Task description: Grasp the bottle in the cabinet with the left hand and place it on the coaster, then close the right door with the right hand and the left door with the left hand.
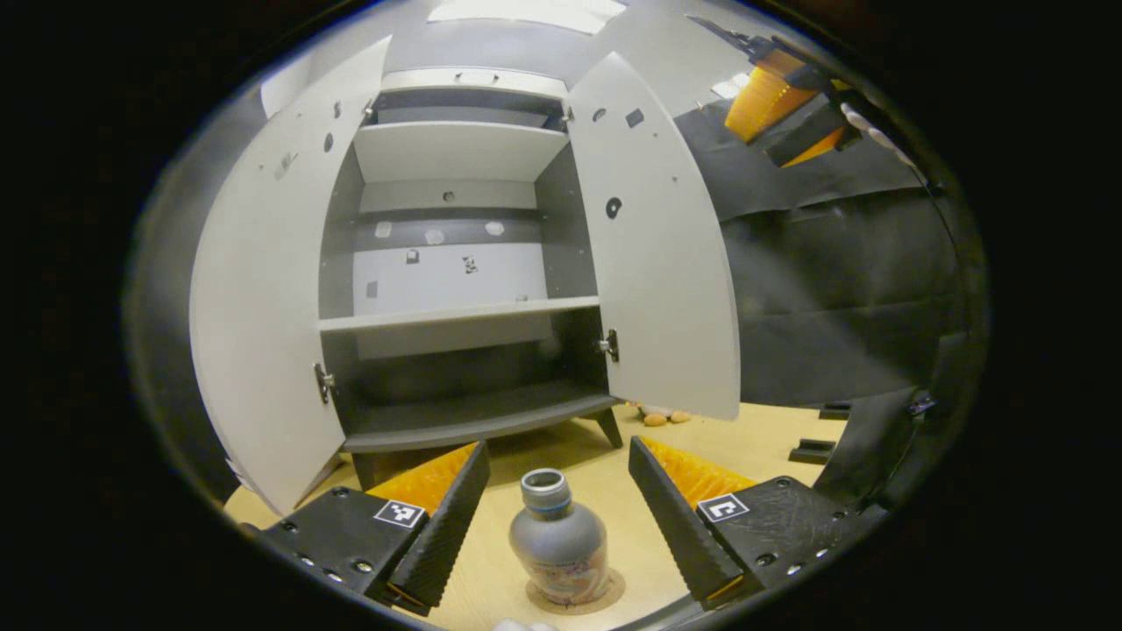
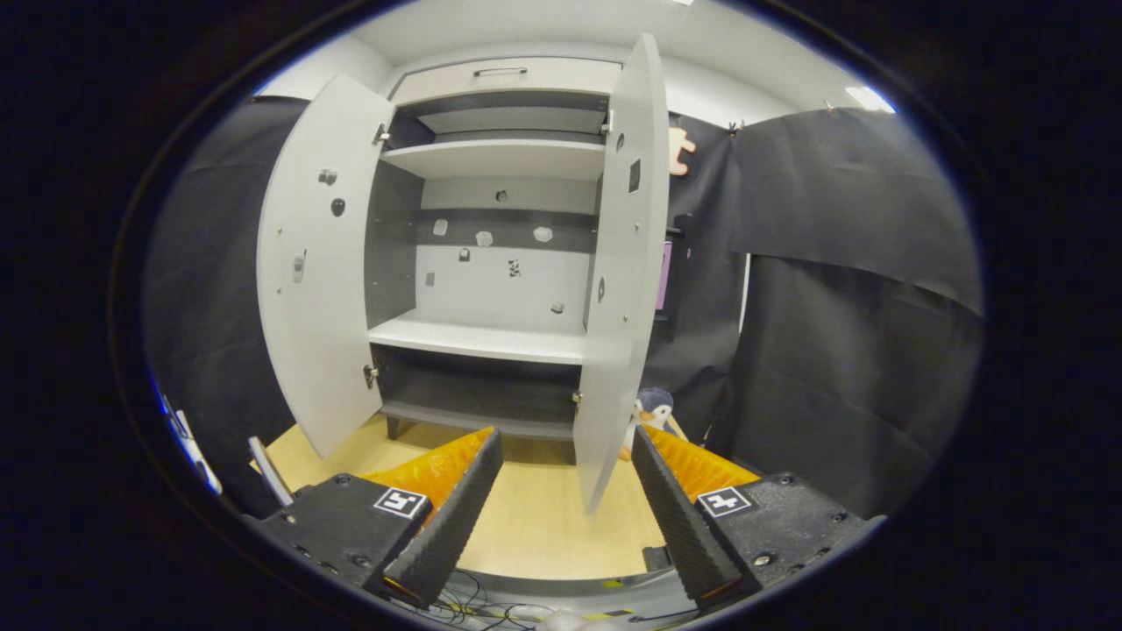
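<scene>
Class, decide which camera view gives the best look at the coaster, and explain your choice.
The left gripper view: the coaster lies on the table under the upright bottle, between the open left gripper. The right gripper view looks towards the cabinet instead.

Both cabinet doors (image 2: pixel 320 263) swung wide; right door (image 2: pixel 618 263) edge-on before right tool (image 2: pixel 561 517).

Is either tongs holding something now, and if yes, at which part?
Nothing is held. The left tongs are open, with the bottle standing free between them on the coaster. The right tongs are open too.
</scene>
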`<state>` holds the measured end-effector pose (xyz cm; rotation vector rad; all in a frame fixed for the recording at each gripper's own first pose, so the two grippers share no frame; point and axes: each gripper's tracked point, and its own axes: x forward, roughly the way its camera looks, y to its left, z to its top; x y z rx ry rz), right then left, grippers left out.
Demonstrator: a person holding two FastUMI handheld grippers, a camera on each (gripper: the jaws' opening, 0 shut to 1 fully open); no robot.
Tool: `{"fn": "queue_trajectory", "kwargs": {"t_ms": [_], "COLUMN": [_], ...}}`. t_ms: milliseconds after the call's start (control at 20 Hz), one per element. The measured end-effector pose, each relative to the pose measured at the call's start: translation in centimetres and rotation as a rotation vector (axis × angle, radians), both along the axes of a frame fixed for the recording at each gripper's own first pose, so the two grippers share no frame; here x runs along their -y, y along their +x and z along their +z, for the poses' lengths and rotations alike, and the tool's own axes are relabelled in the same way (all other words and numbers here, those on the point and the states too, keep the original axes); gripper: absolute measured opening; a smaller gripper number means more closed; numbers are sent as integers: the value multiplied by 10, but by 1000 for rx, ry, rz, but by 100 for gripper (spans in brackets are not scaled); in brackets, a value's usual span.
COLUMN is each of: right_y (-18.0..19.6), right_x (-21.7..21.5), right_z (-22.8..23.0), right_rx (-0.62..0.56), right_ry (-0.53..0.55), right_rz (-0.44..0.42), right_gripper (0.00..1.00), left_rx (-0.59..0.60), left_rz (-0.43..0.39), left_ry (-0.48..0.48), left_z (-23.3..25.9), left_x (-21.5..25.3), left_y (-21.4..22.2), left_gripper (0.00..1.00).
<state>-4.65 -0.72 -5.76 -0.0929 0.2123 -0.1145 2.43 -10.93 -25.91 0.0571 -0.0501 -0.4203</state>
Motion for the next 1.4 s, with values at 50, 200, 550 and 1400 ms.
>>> {"fn": "queue_trajectory", "kwargs": {"t_ms": [50,200,550,1400], "right_y": [-1,-5,-11,81], "right_x": [-2,-4,19,237], "right_z": [1,1,3,52], "right_rx": [6,20,75,178], "right_ry": [6,19,55,179], "right_rz": [-1,-1,-55,-46], "right_gripper": [97,97,97,99], "left_rx": [18,56,83,-98], "left_rz": [2,-7,39,538], "left_ry": [-6,-21,-85,-123], "left_z": [13,50,157,216], "left_x": [-1,-2,-21,-86], "left_y": [-1,-6,-15,-23], "left_gripper": [97,97,97,98]}}
